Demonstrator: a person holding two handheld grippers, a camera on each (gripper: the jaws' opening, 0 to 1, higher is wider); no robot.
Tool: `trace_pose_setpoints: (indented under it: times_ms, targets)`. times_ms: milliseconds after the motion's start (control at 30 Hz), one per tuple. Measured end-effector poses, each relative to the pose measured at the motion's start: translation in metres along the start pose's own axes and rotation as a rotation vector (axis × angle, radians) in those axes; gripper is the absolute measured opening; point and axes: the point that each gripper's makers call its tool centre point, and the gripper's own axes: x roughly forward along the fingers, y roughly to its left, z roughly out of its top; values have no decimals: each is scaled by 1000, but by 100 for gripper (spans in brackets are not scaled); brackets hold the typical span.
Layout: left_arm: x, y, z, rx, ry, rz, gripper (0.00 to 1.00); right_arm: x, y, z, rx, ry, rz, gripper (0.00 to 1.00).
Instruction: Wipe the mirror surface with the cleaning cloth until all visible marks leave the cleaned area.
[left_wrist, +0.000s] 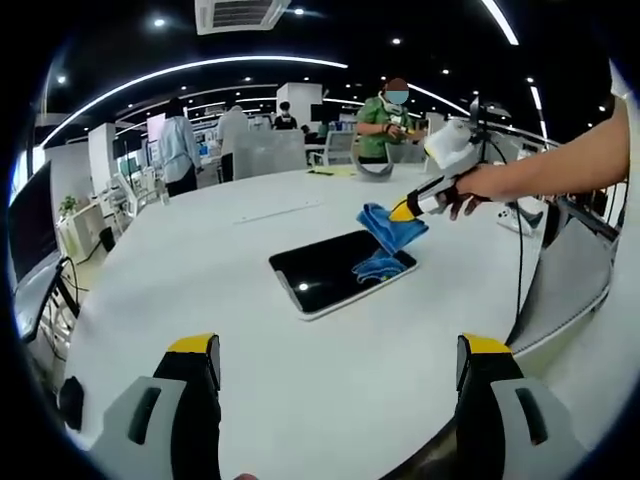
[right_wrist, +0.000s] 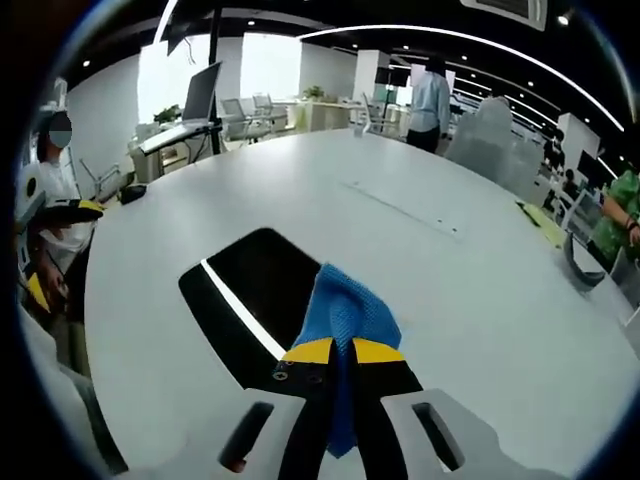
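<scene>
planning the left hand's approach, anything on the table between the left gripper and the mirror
Nothing: in the left gripper view, bare white table runs from the left gripper to the flat dark rectangular mirror.

white round table (left_wrist: 300, 390) | people standing beyond far edge (left_wrist: 385, 120) | ceiling vent overhead (left_wrist: 240, 14) | monitor on stand at left (right_wrist: 203, 92) | chairs behind (right_wrist: 240, 115)

I see an open office: dark ceiling (left_wrist: 120, 40) with strip lights (left_wrist: 200, 70), white table (left_wrist: 330, 380), desks, chairs (right_wrist: 240, 110), a bright window (right_wrist: 165, 75).
</scene>
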Motion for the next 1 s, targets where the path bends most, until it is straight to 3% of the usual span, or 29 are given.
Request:
trace_pose_setpoints:
  times_ms: [433, 700, 1000]
  targets:
    - [5, 1, 2, -3, 9, -15, 99, 22, -12, 0, 10, 27, -15, 1]
    - [10, 1, 5, 3, 11, -23, 99, 34, -11, -6, -60, 68, -27, 2]
    - [12, 1, 6, -1, 15, -25, 99, 51, -19, -16, -5, 102, -40, 2]
